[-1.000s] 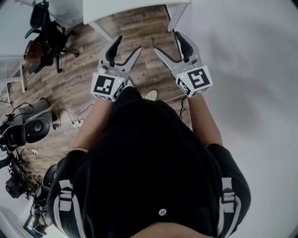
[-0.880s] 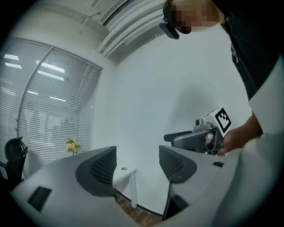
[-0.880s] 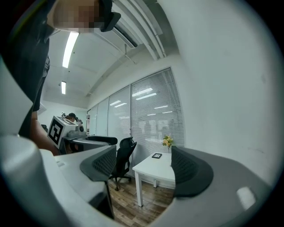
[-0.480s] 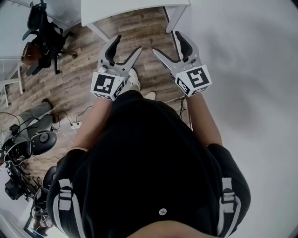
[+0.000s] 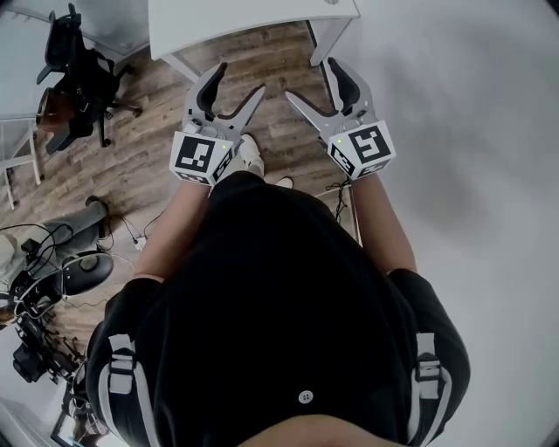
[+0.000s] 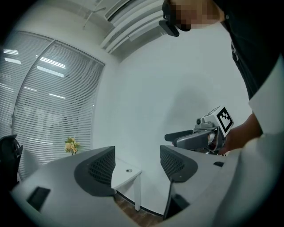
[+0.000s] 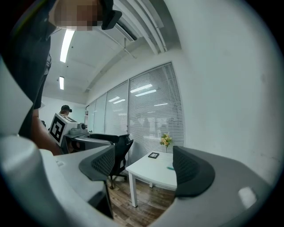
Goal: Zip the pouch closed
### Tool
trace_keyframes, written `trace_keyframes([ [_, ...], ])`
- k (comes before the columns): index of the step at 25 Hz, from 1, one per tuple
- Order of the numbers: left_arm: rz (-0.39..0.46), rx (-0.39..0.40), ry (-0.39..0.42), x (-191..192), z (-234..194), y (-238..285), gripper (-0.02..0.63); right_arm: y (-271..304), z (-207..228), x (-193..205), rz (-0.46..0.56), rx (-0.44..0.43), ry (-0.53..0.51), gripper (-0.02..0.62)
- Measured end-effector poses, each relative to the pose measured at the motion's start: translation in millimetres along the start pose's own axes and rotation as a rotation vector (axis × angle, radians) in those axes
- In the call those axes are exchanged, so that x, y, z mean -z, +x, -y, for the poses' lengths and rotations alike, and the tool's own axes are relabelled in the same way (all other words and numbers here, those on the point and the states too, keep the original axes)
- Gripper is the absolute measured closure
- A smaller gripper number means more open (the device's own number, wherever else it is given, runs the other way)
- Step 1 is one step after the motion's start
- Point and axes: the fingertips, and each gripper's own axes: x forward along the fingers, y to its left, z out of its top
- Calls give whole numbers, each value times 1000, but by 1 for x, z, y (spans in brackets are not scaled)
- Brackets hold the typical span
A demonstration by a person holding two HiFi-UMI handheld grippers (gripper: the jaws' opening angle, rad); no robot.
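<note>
No pouch can be made out for certain in any view. My left gripper [image 5: 239, 80] and right gripper [image 5: 312, 80] are held side by side in front of the person's chest, above the wood floor. Both stand open wide with nothing between the jaws. The left gripper view shows only a white table [image 6: 126, 175] and the wall between my left gripper's [image 6: 135, 164] pads. The right gripper [image 7: 144, 166] faces that table [image 7: 155, 170], where a small dark flat thing [image 7: 153, 155] and a teal item [image 7: 171, 168] lie, too small to identify.
The white table [image 5: 253, 17] stands just ahead at the top of the head view. A black office chair [image 5: 74, 79] is at the far left, and cables and gear [image 5: 52, 279] lie on the floor at left. A white wall [image 5: 472, 131] runs along the right.
The person has stepped forward toward the white table, carrying both grippers along. The floor gear has slid down the head view. Both pairs of jaws stay open and empty.
</note>
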Motion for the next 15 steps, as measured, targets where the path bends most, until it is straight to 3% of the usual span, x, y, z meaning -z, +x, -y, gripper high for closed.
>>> trace_keyframes([
  [15, -11, 38, 6, -4, -78, 42, 302, 85, 30, -5, -33, 20, -15, 189],
])
